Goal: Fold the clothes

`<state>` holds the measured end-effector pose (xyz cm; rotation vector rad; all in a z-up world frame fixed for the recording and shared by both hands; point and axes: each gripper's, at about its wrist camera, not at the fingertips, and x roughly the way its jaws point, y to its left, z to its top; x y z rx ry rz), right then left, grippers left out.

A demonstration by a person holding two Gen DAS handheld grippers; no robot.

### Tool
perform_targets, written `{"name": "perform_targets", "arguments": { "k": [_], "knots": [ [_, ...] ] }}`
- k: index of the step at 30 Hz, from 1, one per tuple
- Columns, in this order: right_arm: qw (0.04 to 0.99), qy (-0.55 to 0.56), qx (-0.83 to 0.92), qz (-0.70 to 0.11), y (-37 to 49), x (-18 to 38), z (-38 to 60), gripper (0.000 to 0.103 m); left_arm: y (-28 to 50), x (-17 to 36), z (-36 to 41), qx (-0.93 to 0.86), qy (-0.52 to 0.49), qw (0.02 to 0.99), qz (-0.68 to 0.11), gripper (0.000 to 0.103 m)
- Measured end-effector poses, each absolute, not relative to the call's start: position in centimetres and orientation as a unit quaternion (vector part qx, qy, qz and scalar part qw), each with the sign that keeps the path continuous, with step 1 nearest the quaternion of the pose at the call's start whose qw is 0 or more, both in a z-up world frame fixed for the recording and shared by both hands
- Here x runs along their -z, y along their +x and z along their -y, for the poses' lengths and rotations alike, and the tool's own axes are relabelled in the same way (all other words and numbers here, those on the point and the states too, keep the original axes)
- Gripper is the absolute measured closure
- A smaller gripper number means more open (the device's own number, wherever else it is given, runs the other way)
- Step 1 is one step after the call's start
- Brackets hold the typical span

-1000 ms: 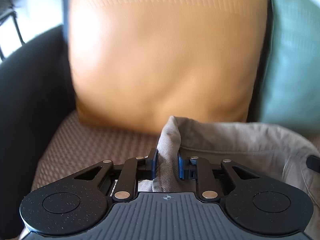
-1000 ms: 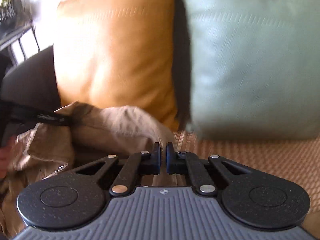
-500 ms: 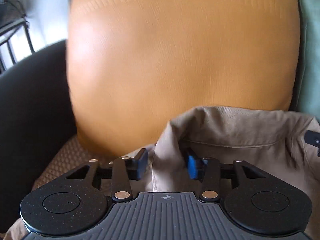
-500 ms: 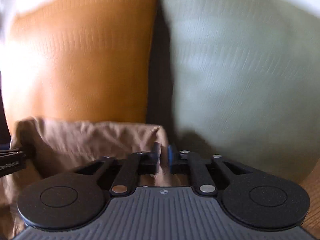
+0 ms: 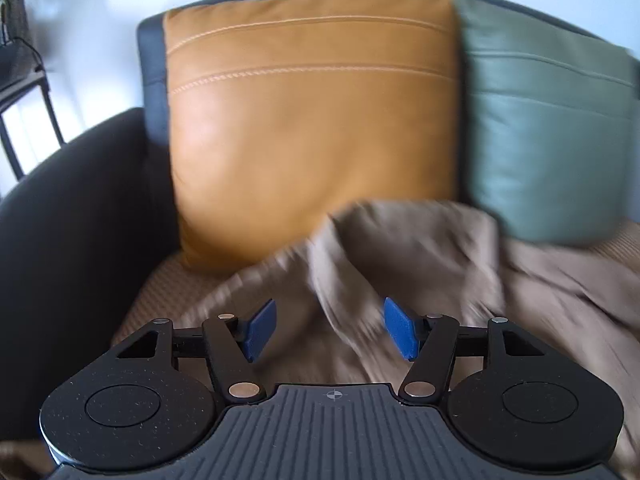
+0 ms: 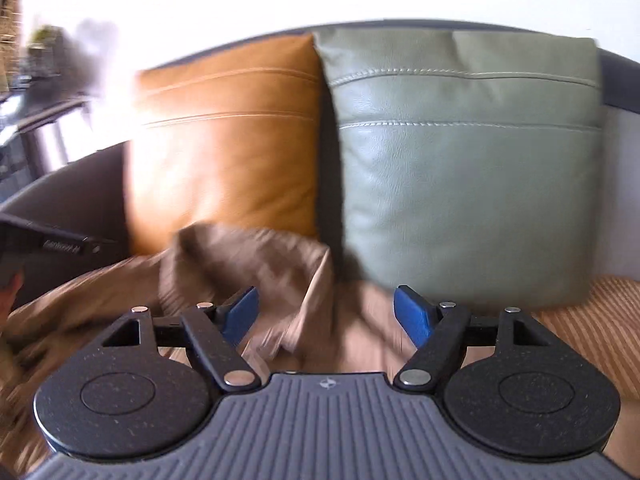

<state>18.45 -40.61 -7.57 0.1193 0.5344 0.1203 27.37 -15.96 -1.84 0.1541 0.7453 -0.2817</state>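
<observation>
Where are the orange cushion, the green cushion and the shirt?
orange cushion (image 5: 312, 128), left wrist view, middle of its front.
green cushion (image 6: 464, 168), right wrist view, middle of its front.
shirt (image 5: 420, 248), left wrist view, raised folded part.

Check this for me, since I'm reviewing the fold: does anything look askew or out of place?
Yes. The tan garment lies bunched on the seat, one end riding up against the orange cushion rather than flat. Both the left gripper and right gripper are open, holding nothing.
</observation>
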Motion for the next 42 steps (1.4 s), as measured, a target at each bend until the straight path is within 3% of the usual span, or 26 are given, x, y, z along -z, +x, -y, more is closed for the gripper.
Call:
{"name": "perform_targets", "arguments": {
  "k": [8, 16, 27, 42],
  "knots": [
    [0.943, 0.162, -0.019, -0.289, -3.4, 10.7, 41.7, 0.024, 6.8, 6.8, 15.0, 0.227, 0.019, 0.868, -0.442, 0.028],
    [0.931, 0.166, 0.029, -0.323, -14.9, 16.3, 39.4, 0.024, 0.2, 12.3, 17.7, 0.218, -0.023, 0.821, -0.527, 0.028],
    [0.937, 0.208, 0.038, -0.28, -15.4, 18.1, 41.2, 0.024, 1.1, 12.2, 20.4, 0.21, -0.005, 0.83, -0.517, 0.027],
    [0.927, 0.228, 0.032, -0.296, -13.2, 20.6, 42.6, 0.024, 2.1, 13.5, 21.8, 0.201, 0.004, 0.826, -0.526, 0.024]
  ]
}}
